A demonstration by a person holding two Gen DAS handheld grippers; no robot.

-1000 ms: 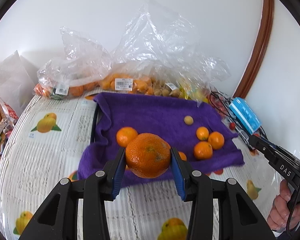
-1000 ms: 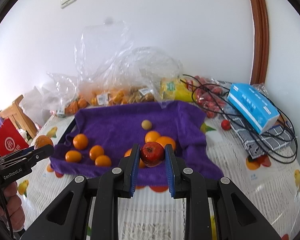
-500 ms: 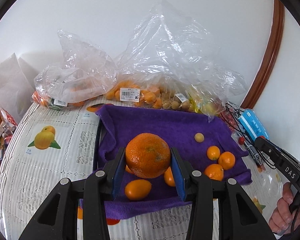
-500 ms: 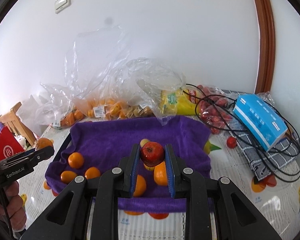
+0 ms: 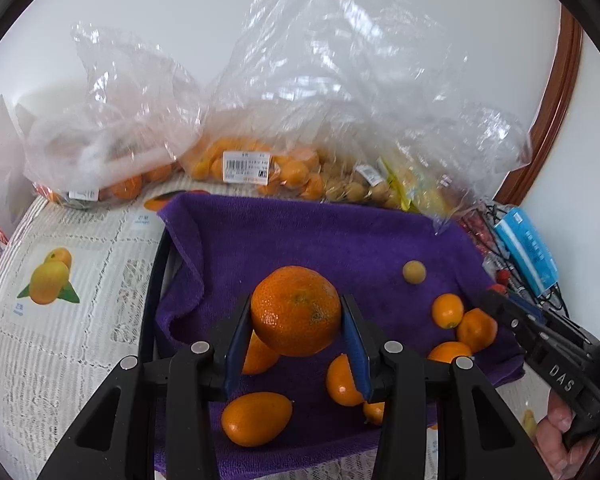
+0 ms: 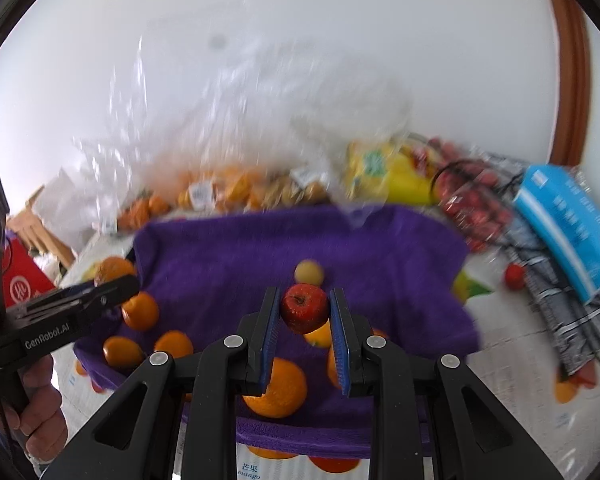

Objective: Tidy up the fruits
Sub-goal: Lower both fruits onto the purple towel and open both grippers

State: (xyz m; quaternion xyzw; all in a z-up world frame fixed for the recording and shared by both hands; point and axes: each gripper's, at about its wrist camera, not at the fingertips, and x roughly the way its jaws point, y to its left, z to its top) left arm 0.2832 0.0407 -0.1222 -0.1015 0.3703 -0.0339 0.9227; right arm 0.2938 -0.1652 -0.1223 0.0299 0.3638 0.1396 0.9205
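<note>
Both wrist views look steeply down, close over the shared purple towel point(image 5: 320, 240) (each glimpsing the other).

Left gripper point(image 5: 296, 340), low centre of frame, jaws clamped on an orange point(image 5: 296, 310) — right gripper point(image 6: 305, 336), also low centre, jaws pinching a small red apple point(image 6: 304, 308).

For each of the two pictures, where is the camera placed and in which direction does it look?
Left wrist view: sits on the left gripper, looking along its jaws, closed on a mandarin, down at the purple towel; the right gripper and its hand show at right.
Right wrist view: sits on the right gripper, jaws closed on a small red apple, facing the same towel; the left gripper shows at left.
Both share the towel, loose oranges and plastic bags.
</note>
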